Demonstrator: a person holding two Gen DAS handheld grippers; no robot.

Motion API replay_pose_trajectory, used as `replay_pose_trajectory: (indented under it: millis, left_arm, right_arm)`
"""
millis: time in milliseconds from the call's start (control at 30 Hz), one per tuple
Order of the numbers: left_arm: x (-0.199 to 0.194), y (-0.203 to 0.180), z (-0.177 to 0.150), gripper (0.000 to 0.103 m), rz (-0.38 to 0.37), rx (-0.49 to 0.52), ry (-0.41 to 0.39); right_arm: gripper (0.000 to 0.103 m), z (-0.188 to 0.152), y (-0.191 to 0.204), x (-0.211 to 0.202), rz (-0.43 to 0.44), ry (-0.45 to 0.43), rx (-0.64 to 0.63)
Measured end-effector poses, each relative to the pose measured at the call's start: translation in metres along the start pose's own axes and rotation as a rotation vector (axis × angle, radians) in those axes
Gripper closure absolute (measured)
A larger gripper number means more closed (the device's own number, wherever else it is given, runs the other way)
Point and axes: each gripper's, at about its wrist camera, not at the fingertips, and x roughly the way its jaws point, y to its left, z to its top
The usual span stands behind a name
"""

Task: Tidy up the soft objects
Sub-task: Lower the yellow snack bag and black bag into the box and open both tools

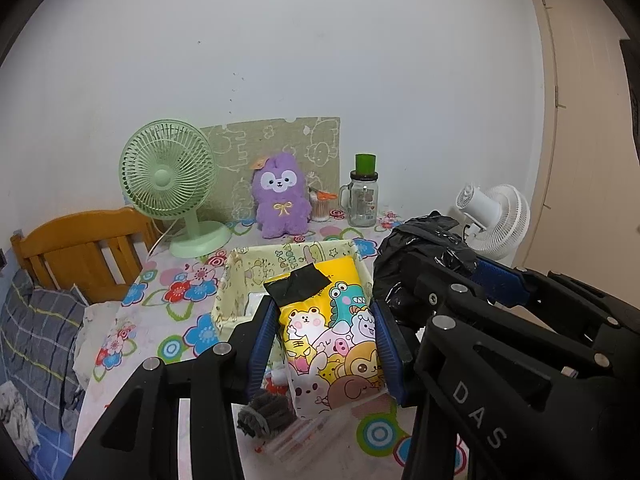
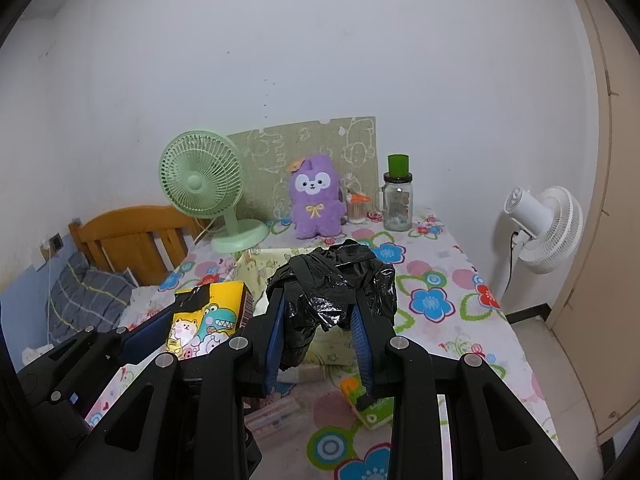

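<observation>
We see a soft yellow packet [image 1: 332, 336] printed with cartoon animals, a strip of black tape across its top, held between the blue pads of the left gripper [image 1: 326, 344]. Its fingers stand partly apart and press on the packet's two sides. The packet hangs above the near edge of a pale yellow fabric box [image 1: 236, 280] that sits on the table.

Just to its right, the right gripper [image 2: 320, 340] clamps a crumpled black plastic bag [image 2: 336, 280], rolled into a bundle and tied round with a strip of itself. Its fingers are narrowly parted, pinching the bag's lower folds, and the bundle is held over the same box.

Under both grippers lies a table covered with a flowered cloth [image 2: 432, 304]. On it, close to the camera, lie a green and orange carton [image 2: 370, 404] and a dark grey fuzzy thing [image 1: 264, 412].

At the back of the table stand a green desk fan [image 1: 172, 184], a purple plush toy [image 1: 280, 196] and a glass jar with a green lid [image 1: 363, 196]. A white fan [image 2: 544, 224] stands beyond the table's right edge, and a wooden headboard [image 1: 80, 248] is at the left.
</observation>
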Motion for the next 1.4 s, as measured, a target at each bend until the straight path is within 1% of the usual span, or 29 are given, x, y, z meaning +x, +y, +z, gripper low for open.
replay_pose_trajectory:
  millis: [300,600,900,1133,1233,1333,1400]
  left_arm:
    - [0.032,0.009,0.016,0.054,-0.001,-0.012,0.019]
    - [0.064,0.019,0.034,0.054,0.019,-0.013,0.029]
    - [0.098,0.032,0.046,0.054,0.041,-0.008,0.037]
    - [0.125,0.044,0.053,0.053,0.042,-0.014,0.055]
    - [0.138,0.049,0.052,0.052,0.036,-0.023,0.077]
    - [0.149,0.054,0.048,0.049,0.034,-0.032,0.103]
    - [0.156,0.058,0.045,0.043,0.044,-0.040,0.115]
  right_arm:
    - [0.069,0.016,-0.001,0.035,0.002,0.012,0.002]
    - [0.069,0.032,0.000,0.069,0.006,0.021,0.000]
    - [0.069,0.046,0.000,0.106,0.015,0.038,0.002]
    - [0.069,0.052,0.001,0.134,0.025,0.054,0.002]
    - [0.069,0.052,0.002,0.146,0.027,0.068,0.002]
    - [0.069,0.050,0.003,0.160,0.033,0.088,0.005]
    - [0.069,0.048,0.003,0.167,0.036,0.096,0.008]
